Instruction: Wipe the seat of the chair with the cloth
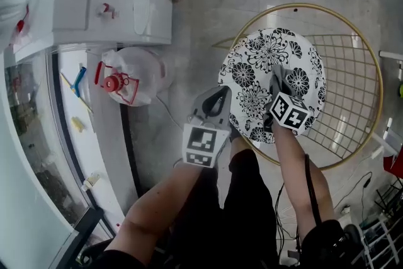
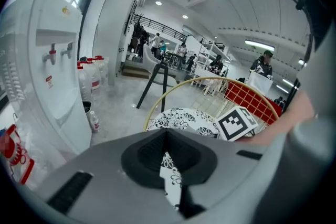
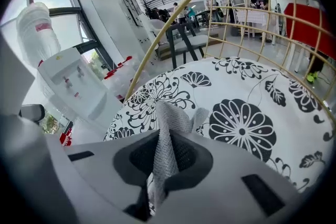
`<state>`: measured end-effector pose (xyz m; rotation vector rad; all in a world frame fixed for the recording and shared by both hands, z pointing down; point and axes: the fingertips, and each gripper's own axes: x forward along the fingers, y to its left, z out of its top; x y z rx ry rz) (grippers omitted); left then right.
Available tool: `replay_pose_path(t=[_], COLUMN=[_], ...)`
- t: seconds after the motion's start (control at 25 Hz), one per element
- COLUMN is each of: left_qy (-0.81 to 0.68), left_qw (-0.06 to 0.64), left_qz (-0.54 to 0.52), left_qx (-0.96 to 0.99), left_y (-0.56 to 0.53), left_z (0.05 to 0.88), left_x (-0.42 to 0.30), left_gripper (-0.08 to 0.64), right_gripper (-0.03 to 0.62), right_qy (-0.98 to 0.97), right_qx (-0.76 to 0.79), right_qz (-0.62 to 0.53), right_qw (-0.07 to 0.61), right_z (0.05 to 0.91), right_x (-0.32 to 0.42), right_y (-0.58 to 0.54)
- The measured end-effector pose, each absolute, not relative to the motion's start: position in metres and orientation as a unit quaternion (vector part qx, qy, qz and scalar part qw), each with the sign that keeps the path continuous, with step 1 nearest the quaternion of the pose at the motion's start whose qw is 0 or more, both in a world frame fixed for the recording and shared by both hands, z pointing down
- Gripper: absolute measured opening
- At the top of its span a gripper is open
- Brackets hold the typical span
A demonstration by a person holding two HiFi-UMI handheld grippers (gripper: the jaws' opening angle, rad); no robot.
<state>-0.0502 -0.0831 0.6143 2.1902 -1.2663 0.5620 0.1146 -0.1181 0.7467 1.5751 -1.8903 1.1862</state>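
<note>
— So, where's the cloth?

— Pinched in the right tongs [image 3: 164, 165], which are closed hard on it. The grey cloth [image 3: 167, 126] stands up between them as a folded ridge, and its loose end lies on the flowered seat [image 3: 247, 123], near the middle. Held low like that, I'd say the fabric drags on the cushion instead of the plastic.

— And the other hand?

— The left tongs [image 1: 221, 93] hang just off the seat's near edge. They're drawn together with nothing in them; only a sliver of the pattern shows through. My guess is that they're parked there to stay out of the way of the wiping.

— Does the chair need steadying?

— Hard to say. The gold wire frame [image 1: 362, 82] curves round the seat's far side, and nothing grips it. A firm stroke could nudge the chair on that smooth floor [image 1: 208, 16].

— How far along?

— I can't judge; the print hides any dirt.
</note>
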Motion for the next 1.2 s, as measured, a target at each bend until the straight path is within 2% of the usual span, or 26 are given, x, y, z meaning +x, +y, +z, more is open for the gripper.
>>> replay_pose_path(t=[0.8,1.2], left_qy=[-0.514,-0.520], left_qw=[0.277,0.256], left_qz=[0.185,0.200], left_qx=[0.791,0.790], left_y=[-0.073,-0.063], left_z=[0.602,0.590], left_x=[-0.111,-0.121], left_gripper=[0.006,0.006], right_gripper=[0.025,0.024], right_qy=[-0.740,-0.754], right_qx=[0.470,0.456], right_qz=[0.436,0.440], right_qw=[0.202,0.175], right_z=[0.740,0.710], right_x=[-0.028,-0.048], right_y=[-0.112,-0.106])
